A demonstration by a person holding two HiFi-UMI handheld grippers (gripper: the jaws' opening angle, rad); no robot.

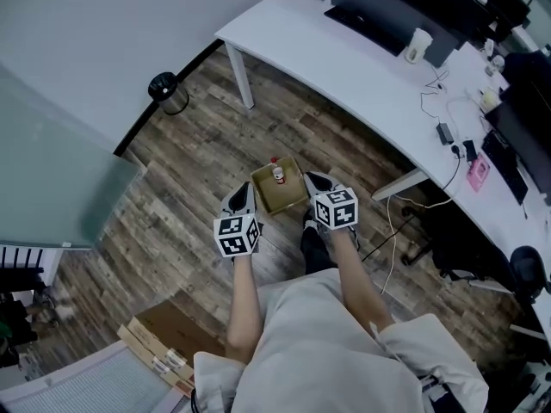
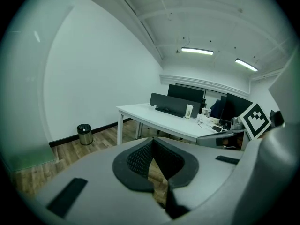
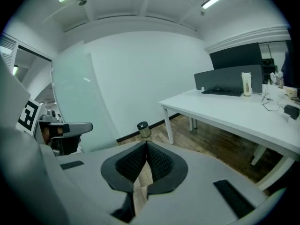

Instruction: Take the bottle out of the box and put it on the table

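A small open cardboard box (image 1: 274, 200) hangs above the wooden floor between my two grippers. A small bottle (image 1: 278, 175) with a red cap stands upright inside it. My left gripper (image 1: 247, 200) is at the box's left wall and my right gripper (image 1: 312, 184) at its right wall. In the left gripper view the left gripper (image 2: 153, 143) is shut with a tan strip of cardboard pinched between the pads. The right gripper (image 3: 146, 145) shows the same in its own view. The white table (image 1: 344, 67) stands ahead, across the floor.
The table (image 2: 154, 117) carries monitors, a keyboard (image 1: 370, 26), a white cup (image 1: 417, 46) and cables. A round bin (image 1: 164, 88) stands by the wall. An office chair (image 1: 482, 265) is at the right, flat cardboard (image 1: 159, 338) lies at lower left, and a glass partition (image 1: 52, 170) is at the left.
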